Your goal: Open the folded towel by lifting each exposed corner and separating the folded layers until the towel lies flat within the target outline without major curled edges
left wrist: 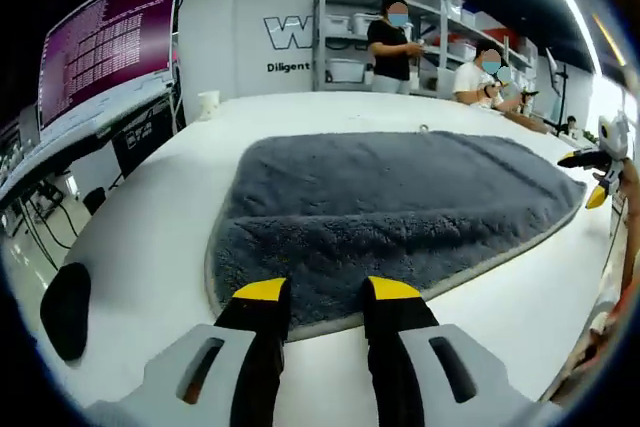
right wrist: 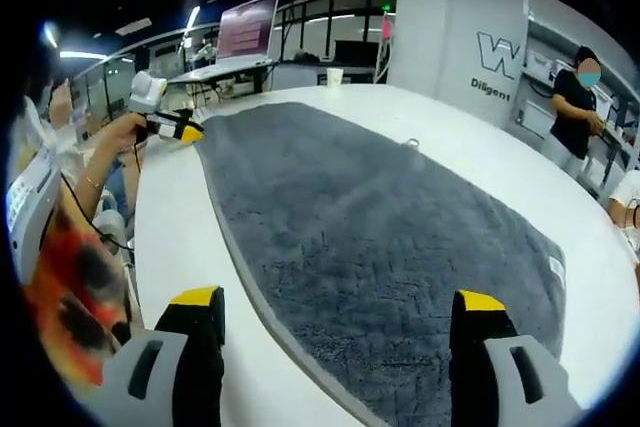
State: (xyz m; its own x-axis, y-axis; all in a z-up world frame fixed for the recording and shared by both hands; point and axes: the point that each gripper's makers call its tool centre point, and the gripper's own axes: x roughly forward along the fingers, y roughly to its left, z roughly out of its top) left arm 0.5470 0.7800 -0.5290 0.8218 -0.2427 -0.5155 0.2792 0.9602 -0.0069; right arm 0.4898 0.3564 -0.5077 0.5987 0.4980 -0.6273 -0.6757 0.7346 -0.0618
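White tabletop (left wrist: 150, 217) in a bright workshop was seen in both views, with shelves, a monitor (left wrist: 105, 42) and two people at the far side.

Spread across the table lay the grey towel (left wrist: 400, 202), fluffy and pale-edged. In the left gripper view it appeared open and mostly flat, its near edge just beyond the jaws. In the right gripper view the towel (right wrist: 390, 237) stretched far away from the jaws, with a small white tag (right wrist: 556, 269) at its right edge. No folded layers could be made out, and no target outline could be told from the pictures.

The left gripper (left wrist: 325, 292) was held with its yellow-tipped jaws a little apart, empty, over the towel's near edge. The right gripper (right wrist: 335, 305) was held with jaws wide apart, empty, the towel's edge running between them. The left gripper (right wrist: 175, 127) was also seen from the right gripper view, at the towel's far left corner, held in a hand (right wrist: 120, 137).

The unfolding was judged nearly done. The next move would likely call for smoothing any curled edge and checking placement.
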